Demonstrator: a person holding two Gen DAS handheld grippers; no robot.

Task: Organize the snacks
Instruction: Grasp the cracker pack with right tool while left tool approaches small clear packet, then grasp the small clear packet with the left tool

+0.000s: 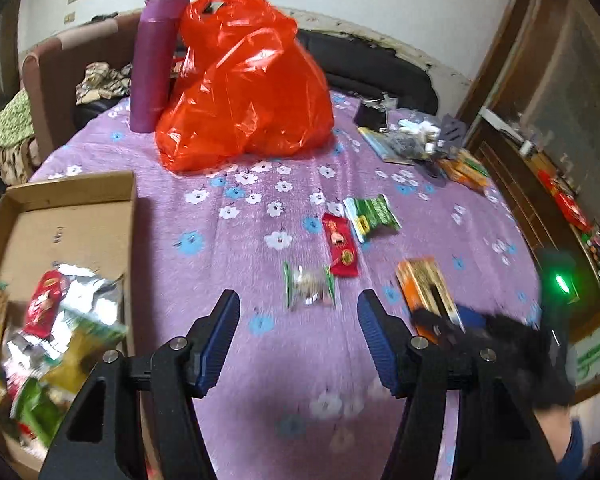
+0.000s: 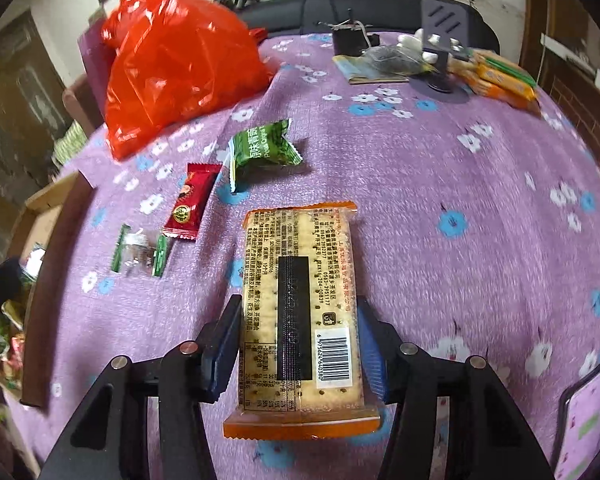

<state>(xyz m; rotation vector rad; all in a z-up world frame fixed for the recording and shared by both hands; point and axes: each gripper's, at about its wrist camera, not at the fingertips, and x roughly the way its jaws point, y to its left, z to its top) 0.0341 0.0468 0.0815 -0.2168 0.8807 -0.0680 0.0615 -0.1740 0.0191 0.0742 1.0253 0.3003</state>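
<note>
Lying across a purple flowered tablecloth (image 2: 440,184): cracker pack (image 2: 300,312), green packet (image 2: 260,152), red candy (image 2: 188,204), clear candy (image 2: 140,254). Sitting behind, a red plastic bag (image 1: 240,80) beside a purple bottle (image 1: 156,60). Resting at the left edge, a cardboard box (image 1: 68,216) of snacks. Straddling the cracker pack, right gripper (image 2: 300,344), pads at its sides, contact unclear. Hovering half-open and empty, left gripper (image 1: 298,344).
</note>
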